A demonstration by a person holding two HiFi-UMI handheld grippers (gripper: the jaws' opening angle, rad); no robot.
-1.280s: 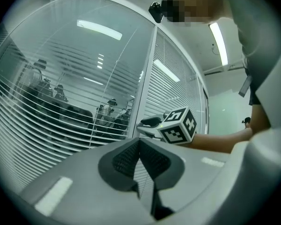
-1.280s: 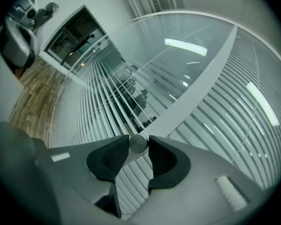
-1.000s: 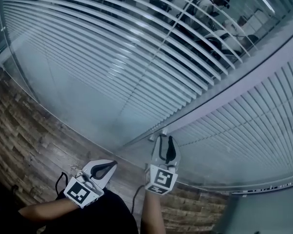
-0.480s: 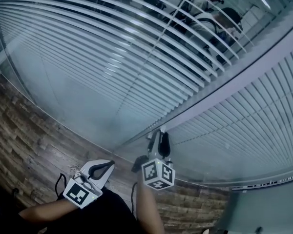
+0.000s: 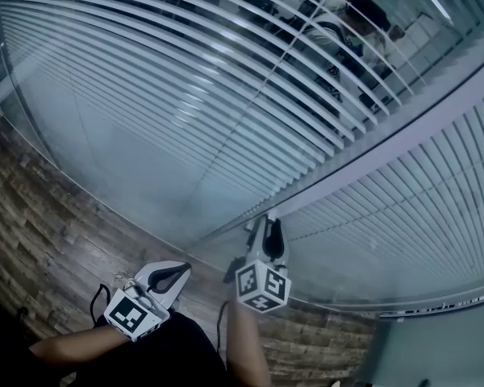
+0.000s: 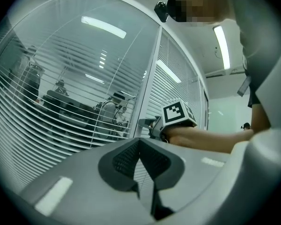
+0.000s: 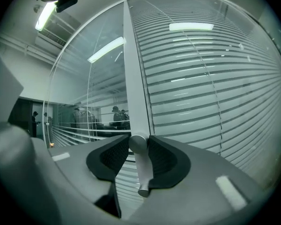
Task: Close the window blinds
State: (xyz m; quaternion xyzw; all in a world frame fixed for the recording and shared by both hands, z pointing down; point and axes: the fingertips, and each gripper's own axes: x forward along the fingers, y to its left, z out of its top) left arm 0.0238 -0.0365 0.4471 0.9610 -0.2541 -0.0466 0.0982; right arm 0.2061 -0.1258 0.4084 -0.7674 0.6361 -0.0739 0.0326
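Jaws on your right gripper (image 5: 266, 230) are closing around the tilt handle (image 7: 141, 165) on the window frame (image 7: 133, 78) between the blinds (image 5: 185, 95), with the pads nearly touching it. It looks rigid, smooth and slippery, so grip mid-shaft and turn gently. Your left gripper (image 5: 171, 276) is pinched together and empty.

left tool (image 5: 177, 272): white, black-lined | right tool (image 5: 268, 226): square-marker cube (image 5: 262, 287) | cable (image 5: 221, 319): black
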